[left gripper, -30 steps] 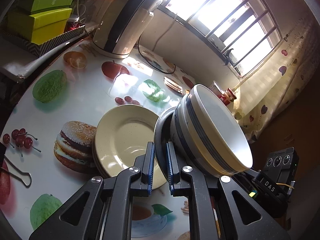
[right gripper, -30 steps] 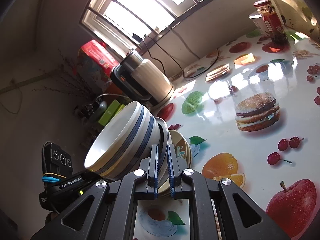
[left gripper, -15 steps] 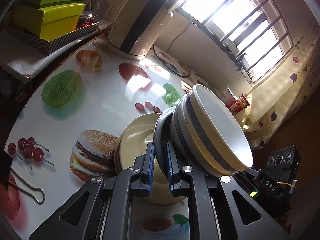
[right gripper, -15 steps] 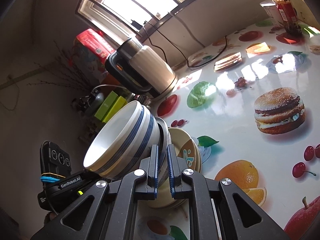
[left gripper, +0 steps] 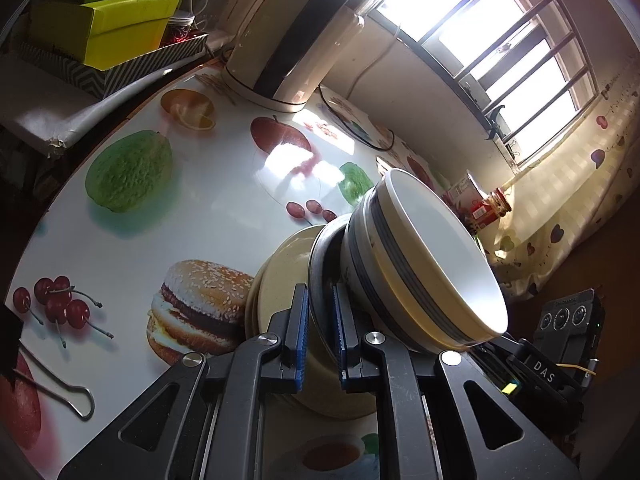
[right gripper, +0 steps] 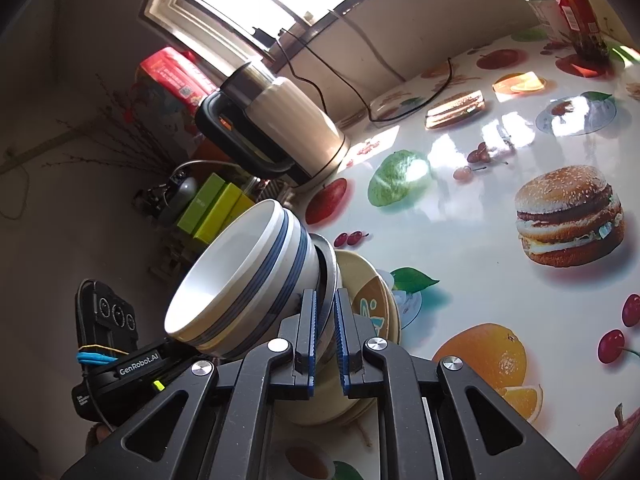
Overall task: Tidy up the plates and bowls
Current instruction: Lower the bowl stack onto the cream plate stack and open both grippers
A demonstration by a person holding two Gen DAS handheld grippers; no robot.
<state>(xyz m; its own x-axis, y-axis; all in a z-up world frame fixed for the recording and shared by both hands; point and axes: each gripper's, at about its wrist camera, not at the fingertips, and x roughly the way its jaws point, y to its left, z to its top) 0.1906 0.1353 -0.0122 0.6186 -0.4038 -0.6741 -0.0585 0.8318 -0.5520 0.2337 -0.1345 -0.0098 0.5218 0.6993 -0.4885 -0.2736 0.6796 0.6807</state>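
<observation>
Both views shift since a second ago: the cream plate stack [left gripper: 280,280] slides from beside the carried load to directly under it, and the printed burger moves away toward 9 o'clock in the left wrist view. We read this as the load travelling across the counter [left gripper: 200,216] and sinking slightly.

Left gripper [left gripper: 319,336]: narrow, its blue pads clamped on the rim of the grey plate [left gripper: 320,256]. Right gripper [right gripper: 325,334]: narrow too, pinching the opposite rim of the same grey plate [right gripper: 330,268]. We carry it two-handed.

Blue-striped bowl [left gripper: 420,256] sits on the grey plate; plate and bowl look tilted, the bowl mouth facing 3 o'clock in the left view and 9 o'clock in the right view [right gripper: 240,280]. How much of that tilt is camera roll we cannot tell.

Key relation: the cream plates [right gripper: 372,300] lie flat on the counter, just beyond and below both grippers, at about 12 o'clock from the left gripper and 1 o'clock from the right one. Whether the grey plate already touches the stack we cannot tell; the grippers hide that edge.

Judgement: set-down onto the stack is the step in hand. Neither hand is clearly nearer. Risk: the bowl sliding off if the tilt is real.
</observation>
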